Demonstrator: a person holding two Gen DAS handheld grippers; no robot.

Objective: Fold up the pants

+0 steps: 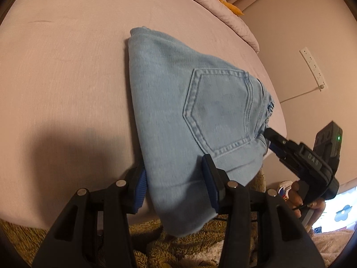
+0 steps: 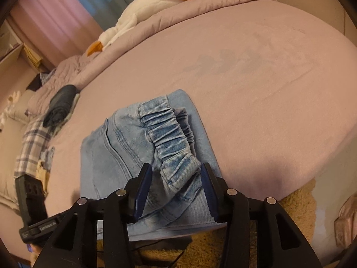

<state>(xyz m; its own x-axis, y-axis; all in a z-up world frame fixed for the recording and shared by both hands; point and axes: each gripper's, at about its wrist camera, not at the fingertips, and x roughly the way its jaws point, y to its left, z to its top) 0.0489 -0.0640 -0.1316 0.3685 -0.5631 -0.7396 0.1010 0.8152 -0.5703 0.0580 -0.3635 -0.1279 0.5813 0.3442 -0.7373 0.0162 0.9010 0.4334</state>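
While the left gripper (image 1: 176,187) sits low at the near edge of the bed, its blue-padded jaws are spread wide, one finger on each side of the folded jeans' (image 1: 189,116) near corner, nothing pinched. That corner droops over the mattress edge between the pads. Over on the other side, the right gripper (image 2: 175,189) is released too, jaws parted around the gathered elastic waistband (image 2: 171,138), fingers flanking the denim without squeezing it. In the left wrist view you can spot that same right gripper (image 1: 271,139) nosing in at the waistband end, whether its tips touch the cloth there I can't tell.

The pants lie as a compact light-blue bundle on the pink sheet (image 1: 67,78), back pocket (image 1: 221,109) facing up, close to the bed's near edge. Below the edge, a brown shaggy rug (image 2: 290,212). Further out: a dark rolled garment (image 2: 60,105) and a plaid cloth (image 2: 33,143) on the left side of the bed, a quilted pink comforter (image 2: 200,6) across the far end, and a white plush goose (image 2: 142,13) with orange beak sprawled on top. On the wall, a white power strip (image 1: 313,68).
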